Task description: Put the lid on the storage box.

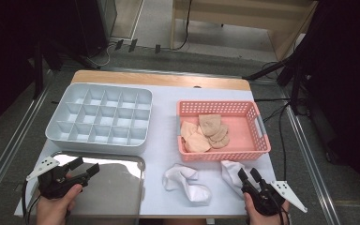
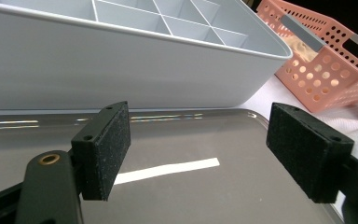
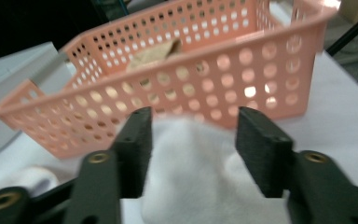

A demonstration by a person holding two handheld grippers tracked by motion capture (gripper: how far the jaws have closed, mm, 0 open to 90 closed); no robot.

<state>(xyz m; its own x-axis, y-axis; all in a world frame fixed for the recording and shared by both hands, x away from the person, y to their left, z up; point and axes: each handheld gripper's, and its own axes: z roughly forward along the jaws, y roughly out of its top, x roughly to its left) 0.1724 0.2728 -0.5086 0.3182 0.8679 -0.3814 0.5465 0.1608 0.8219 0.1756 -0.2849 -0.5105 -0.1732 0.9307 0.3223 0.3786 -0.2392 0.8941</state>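
A white sock lies on the white table cover just in front of the pink basket. My right gripper is low over the sock, with the soft fabric between its parted jaws; the pads do not squeeze it, so it is open. A second white sock lies crumpled to its left. My left gripper hovers open over the shiny metal tray, with nothing between its jaws.
Several beige socks lie in the pink basket. A white compartment tray stands behind the metal tray. The pink basket is to its right. The table's front edge is close to both hands.
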